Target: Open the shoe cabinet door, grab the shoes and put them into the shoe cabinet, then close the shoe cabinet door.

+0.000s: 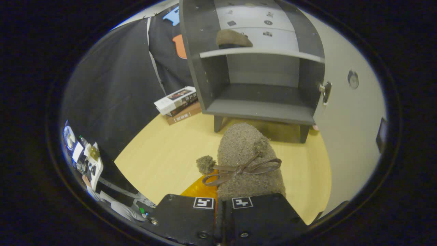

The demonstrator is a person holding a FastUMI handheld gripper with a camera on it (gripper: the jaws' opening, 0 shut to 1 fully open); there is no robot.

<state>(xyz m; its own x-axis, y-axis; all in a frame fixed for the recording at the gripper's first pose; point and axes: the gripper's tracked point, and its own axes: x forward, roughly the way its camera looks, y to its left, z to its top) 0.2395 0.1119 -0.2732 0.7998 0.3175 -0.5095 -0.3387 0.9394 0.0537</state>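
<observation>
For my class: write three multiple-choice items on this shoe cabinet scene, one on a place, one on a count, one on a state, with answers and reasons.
1. Where is the shoe with the bow?
A. just ahead of the fingers
B. on the lower shelf
C. on the books

2. How many shoes lie on the upper shelf?
A. none
B. one
C. three

3. The cabinet door is:
A. shut
B. open
C. missing

Answers: 1 A, it lies right before the gripper; 2 B, one shoe rests there; 3 B, both shelves show.
</observation>
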